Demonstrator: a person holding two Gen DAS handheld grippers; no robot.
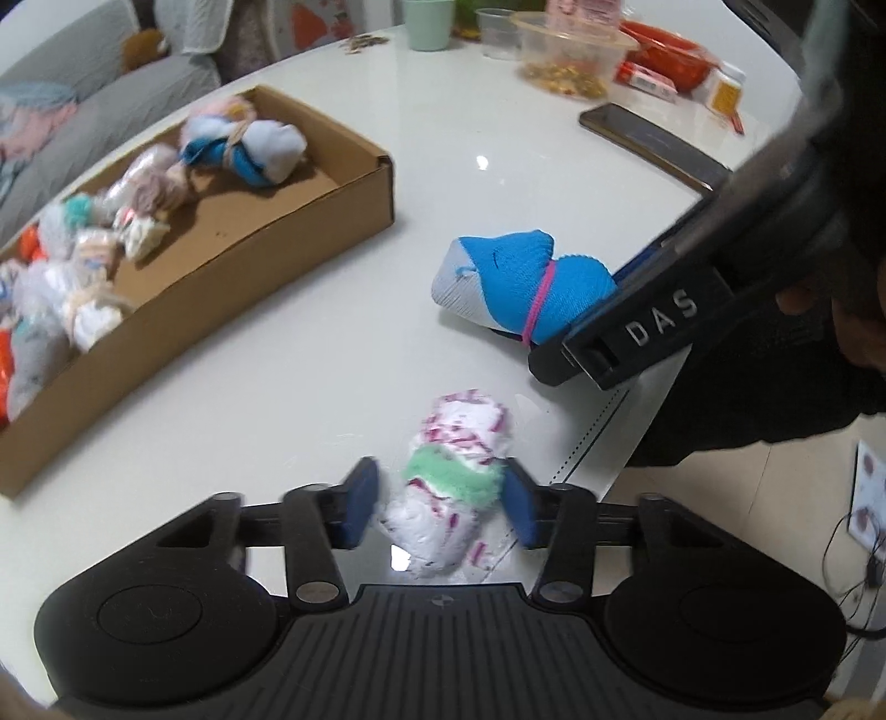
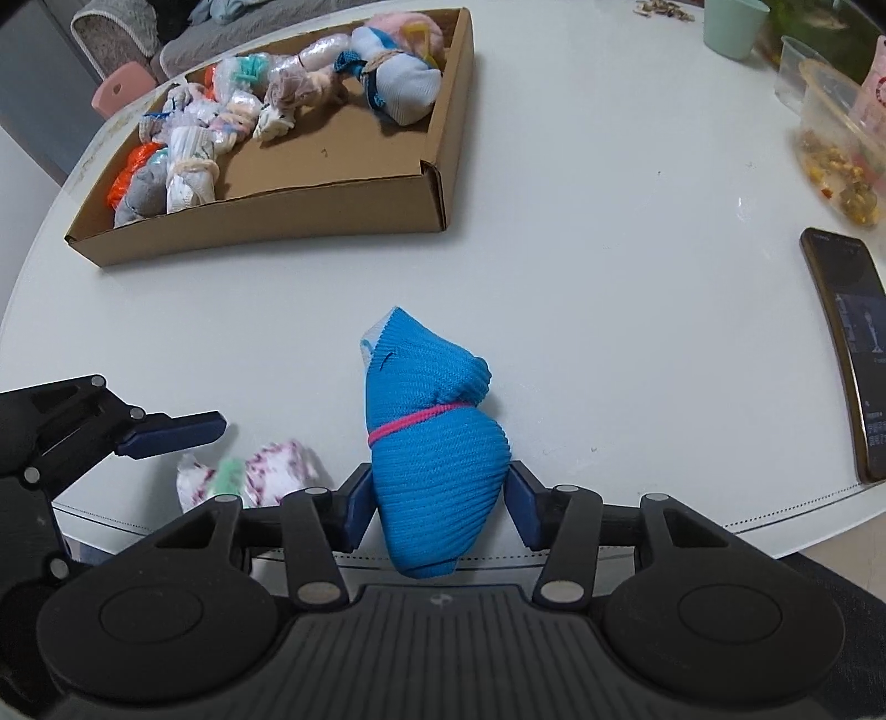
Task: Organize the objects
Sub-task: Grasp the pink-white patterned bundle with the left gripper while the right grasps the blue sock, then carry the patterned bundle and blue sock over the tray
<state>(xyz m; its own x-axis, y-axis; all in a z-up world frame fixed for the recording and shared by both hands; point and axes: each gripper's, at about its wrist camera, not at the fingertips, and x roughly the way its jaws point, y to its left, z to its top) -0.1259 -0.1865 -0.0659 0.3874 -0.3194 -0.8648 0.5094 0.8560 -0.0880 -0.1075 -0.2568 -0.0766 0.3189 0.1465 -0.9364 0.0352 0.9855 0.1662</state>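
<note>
While both grippers point steeply down at the white table (image 2: 554, 277), each has a rolled sock bundle between its blue pads. The left gripper (image 1: 437, 507) stands partly closed around a white bundle with pink marks and a green band (image 1: 451, 487); the right pad touches the green band, while the left pad is blurred and contact there cannot be confirmed. This bundle lies near the table's front edge. The right gripper (image 2: 440, 504) is closed to a moderate width on a blue sock bundle tied with a pink elastic (image 2: 434, 437), both pads pressing its lower half, near the same edge.

Readable writing: raised letters "DAS" (image 1: 659, 318) on the black body of the right gripper, seen from the left wrist view. A dark phone (image 2: 847, 343) lies at the right; its screen text is too small to read.

A shallow cardboard box (image 2: 343, 207) sits farther back on the table, well apart from both bundles, holding several tied sock bundles (image 2: 221, 127). A pale green cup (image 2: 733, 25) and a clear container of snacks (image 2: 841, 144) stand at the far right.
</note>
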